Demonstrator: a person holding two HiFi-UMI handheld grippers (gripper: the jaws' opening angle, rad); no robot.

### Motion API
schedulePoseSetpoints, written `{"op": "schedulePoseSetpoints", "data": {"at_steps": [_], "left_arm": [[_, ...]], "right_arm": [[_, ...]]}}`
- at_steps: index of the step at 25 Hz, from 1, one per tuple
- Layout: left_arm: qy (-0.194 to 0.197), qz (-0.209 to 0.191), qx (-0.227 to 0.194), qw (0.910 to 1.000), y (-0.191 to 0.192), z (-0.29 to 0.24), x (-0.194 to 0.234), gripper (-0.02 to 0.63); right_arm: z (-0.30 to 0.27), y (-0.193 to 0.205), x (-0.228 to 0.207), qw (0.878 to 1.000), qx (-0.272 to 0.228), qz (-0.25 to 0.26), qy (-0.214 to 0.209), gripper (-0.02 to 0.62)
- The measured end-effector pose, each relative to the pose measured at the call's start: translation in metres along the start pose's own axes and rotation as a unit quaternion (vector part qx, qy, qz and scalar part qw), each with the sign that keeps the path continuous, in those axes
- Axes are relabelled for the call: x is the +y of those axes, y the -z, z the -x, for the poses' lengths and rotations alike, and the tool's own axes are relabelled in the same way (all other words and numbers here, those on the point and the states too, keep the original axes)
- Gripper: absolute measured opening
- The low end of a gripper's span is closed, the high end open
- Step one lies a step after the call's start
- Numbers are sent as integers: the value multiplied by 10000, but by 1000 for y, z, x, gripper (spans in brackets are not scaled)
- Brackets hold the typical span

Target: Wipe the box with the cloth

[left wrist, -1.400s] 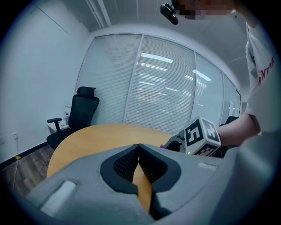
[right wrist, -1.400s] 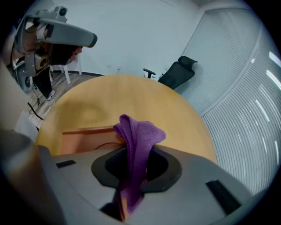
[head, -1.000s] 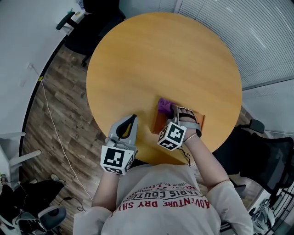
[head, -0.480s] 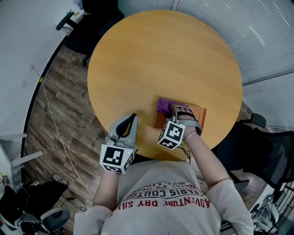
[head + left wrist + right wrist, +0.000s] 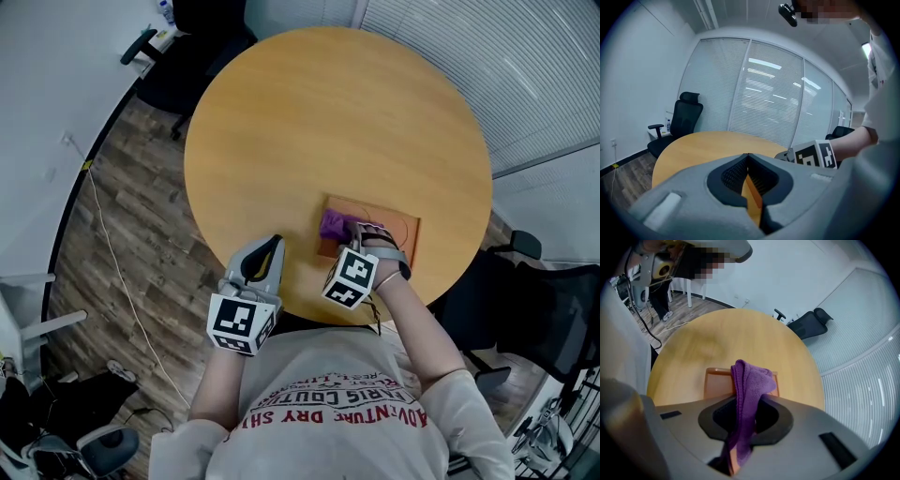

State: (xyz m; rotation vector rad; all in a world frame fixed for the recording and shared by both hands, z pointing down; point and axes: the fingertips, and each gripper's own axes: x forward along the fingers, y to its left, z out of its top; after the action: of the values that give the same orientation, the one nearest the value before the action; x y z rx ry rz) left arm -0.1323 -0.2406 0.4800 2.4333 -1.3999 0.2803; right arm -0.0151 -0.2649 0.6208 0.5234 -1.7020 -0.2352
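Observation:
A flat orange-brown box (image 5: pixel 386 223) lies on the round wooden table (image 5: pixel 328 122), near its front edge. My right gripper (image 5: pixel 351 232) is shut on a purple cloth (image 5: pixel 334 225), which rests on the box's left part. In the right gripper view the cloth (image 5: pixel 749 383) hangs out between the jaws and drapes over the box (image 5: pixel 716 384) beyond them. My left gripper (image 5: pixel 269 246) hovers at the table's front edge, left of the box, shut and holding nothing. In the left gripper view its pads meet at the tips (image 5: pixel 748 156).
A black office chair (image 5: pixel 202 37) stands beyond the table at the far left, and another one (image 5: pixel 534 300) at the right. A cable (image 5: pixel 103 244) runs along the wooden floor on the left. Glass walls with blinds (image 5: pixel 525 75) lie behind.
The right gripper has drawn the cloth from the box's far left corner back toward me along its left side. The left gripper has hardly moved.

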Motion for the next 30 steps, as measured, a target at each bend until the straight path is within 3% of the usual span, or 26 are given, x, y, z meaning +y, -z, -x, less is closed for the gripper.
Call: {"op": "schedulePoseSetpoints", "data": {"at_steps": [17,23,26,30], "left_arm": [[28,75,-47,10000,7,35,3,9],[210,23,-78,9997,11,47,-9,9],[293,51,-65,9995,13,52,-15,9],[420,30,-54,9991,13,53,-23,9]], "right_arm": [[30,-2,47,9989,-60,276,-375,74],[42,-3,76,9987,-60,114,-499,74],[49,1,95,9971,-8,36,-755,74],[62,4,110,9916,-265,-512,-1159,77]]}}
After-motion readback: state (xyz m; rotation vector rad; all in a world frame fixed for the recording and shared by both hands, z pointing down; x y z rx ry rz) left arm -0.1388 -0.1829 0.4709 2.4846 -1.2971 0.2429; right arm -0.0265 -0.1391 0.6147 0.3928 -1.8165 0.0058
